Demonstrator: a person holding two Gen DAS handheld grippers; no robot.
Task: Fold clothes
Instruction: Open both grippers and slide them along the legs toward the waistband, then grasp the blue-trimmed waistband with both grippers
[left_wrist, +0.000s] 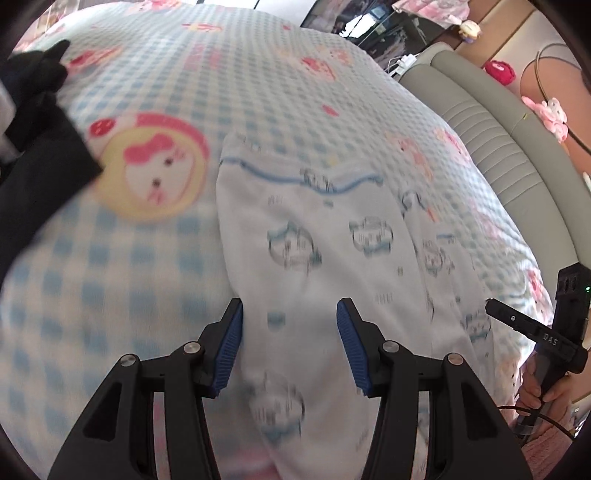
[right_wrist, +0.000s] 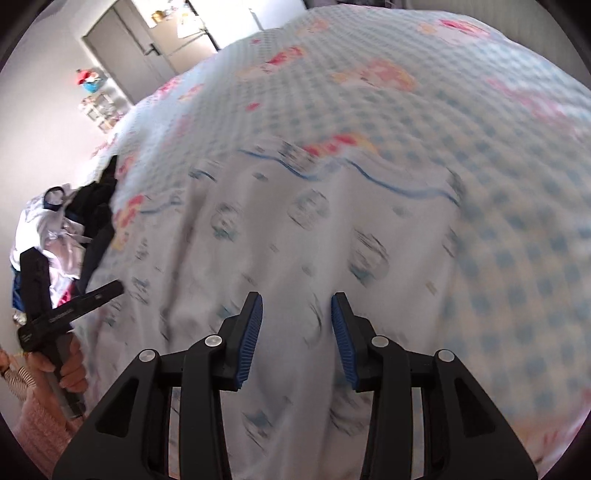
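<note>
Bed (left_wrist: 155, 66) with blue-checked cartoon-print cover, filling the field ahead of both tools. On it lies the white printed garment (left_wrist: 314, 236), spread flat directly ahead of and beneath the left hand-held gripper (left_wrist: 289, 314) and the right hand-held gripper (right_wrist: 296, 308); its blue-piped edge sits at the far end, away from the fingers. A heap of dark and pale clothes (right_wrist: 62, 225) lies well to the left of the right tool, at the bed's edge. Both tools stand with jaws parted wide, the blue pads (left_wrist: 231, 350) clear of each other and nothing held; motion blur makes it hard to say whether the tips touch the fabric. Risk, as judged: closing on this smooth, flat cloth may pinch the bed cover together with the garment, dragging both; uneven grips by the two tools would skew the fold line. Legible writing: "DAS" on the right tool's body as seen from the left wrist; other markings unreadable.
</note>
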